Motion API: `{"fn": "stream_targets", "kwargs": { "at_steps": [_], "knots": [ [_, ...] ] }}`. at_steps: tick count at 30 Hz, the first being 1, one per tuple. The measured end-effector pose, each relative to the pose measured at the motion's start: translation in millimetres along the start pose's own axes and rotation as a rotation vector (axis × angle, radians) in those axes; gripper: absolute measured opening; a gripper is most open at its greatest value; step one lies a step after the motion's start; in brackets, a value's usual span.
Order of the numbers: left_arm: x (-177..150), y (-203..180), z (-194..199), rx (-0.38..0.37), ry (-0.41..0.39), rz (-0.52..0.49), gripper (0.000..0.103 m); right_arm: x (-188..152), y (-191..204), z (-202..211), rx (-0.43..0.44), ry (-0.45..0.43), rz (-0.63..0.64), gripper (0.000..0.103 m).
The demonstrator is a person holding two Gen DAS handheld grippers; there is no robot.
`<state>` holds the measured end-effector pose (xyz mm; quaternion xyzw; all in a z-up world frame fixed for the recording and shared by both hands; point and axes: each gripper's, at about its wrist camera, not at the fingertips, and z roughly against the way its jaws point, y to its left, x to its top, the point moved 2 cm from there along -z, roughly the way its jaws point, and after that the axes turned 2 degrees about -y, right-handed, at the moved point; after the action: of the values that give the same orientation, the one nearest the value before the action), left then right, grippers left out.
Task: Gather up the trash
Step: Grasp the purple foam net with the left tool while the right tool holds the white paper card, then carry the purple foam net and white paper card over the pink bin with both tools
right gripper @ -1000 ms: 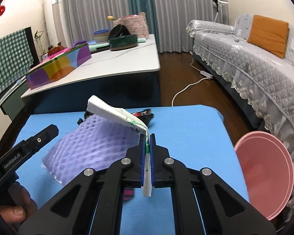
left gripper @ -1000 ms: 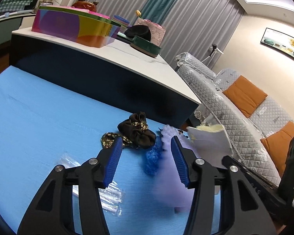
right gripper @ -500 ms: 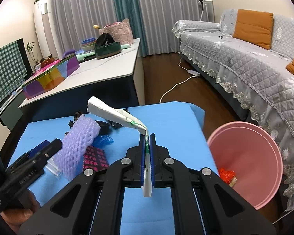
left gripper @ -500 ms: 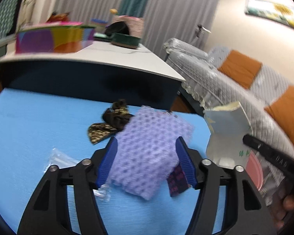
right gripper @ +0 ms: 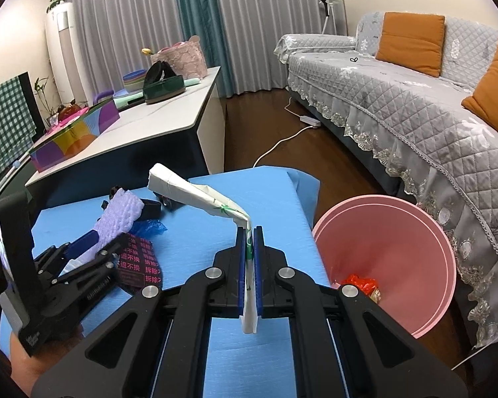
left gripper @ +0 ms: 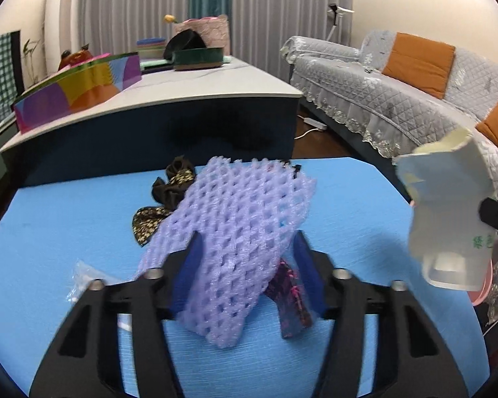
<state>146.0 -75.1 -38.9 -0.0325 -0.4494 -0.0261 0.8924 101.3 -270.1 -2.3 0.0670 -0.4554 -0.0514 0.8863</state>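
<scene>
Left tool (left gripper: 245,248): black frame, blue pads, jaws just been closing, now clamping the lilac foam mesh sleeve (left gripper: 239,232) between them. Right tool (right gripper: 249,242): jaws fully closed on a flattened white paper carton (right gripper: 196,192) (pads pinch its lower end), pointing downward.
</scene>
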Motion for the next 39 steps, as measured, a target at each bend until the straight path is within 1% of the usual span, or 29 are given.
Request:
{"fn": "stream_targets", "kwargs": {
  "at_steps": [1, 2, 4, 5, 6, 12, 20, 30, 39],
  "knots": [
    [0.1, 3.7, 1.0, -0.004, 0.0, 0.014, 0.038, -0.1, -0.5, 0.8, 0.001, 0.001, 0.001, 0.005],
    [0.2, 6.7, 2.5, -0.008, -0.001, 0.026, 0.028, -0.4, -1.0, 1.3, 0.002, 0.002, 0.001, 0.005],
    [1.5, 13.1, 7.4, -0.003, -0.01, 0.041, 0.021, -0.4, -2.1, 3.7, 0.006, 0.003, -0.002, 0.005],
    [2.2, 17.6, 11.4, -0.008, -0.015, 0.053, 0.012, -0.2, -2.0, 3.9, 0.006, 0.002, -0.003, 0.005],
    [2.6, 20.1, 14.3, -0.01, -0.018, 0.061, 0.009, 0.0, -1.9, 5.2, 0.008, 0.0, -0.006, 0.005],
    [3.4, 27.8, 40.6, -0.003, -0.056, 0.063, 0.006, 2.8, 3.0, 20.2, 0.022, -0.023, -0.005, 0.005],
    [6.0, 29.9, 76.8, -0.026, -0.103, 0.046, 0.006, 3.5, 8.1, 42.5, 0.025, -0.045, 0.008, 0.005],
    [7.4, 39.2, 102.5, -0.05, -0.131, 0.057, 0.006, 9.0, 8.7, 64.4, 0.03, -0.078, 0.018, 0.005],
    [4.0, 37.5, 118.0, -0.051, -0.145, 0.048, 0.006, 4.4, -6.2, 79.8, 0.016, -0.088, 0.0, 0.005]
  ]
}}
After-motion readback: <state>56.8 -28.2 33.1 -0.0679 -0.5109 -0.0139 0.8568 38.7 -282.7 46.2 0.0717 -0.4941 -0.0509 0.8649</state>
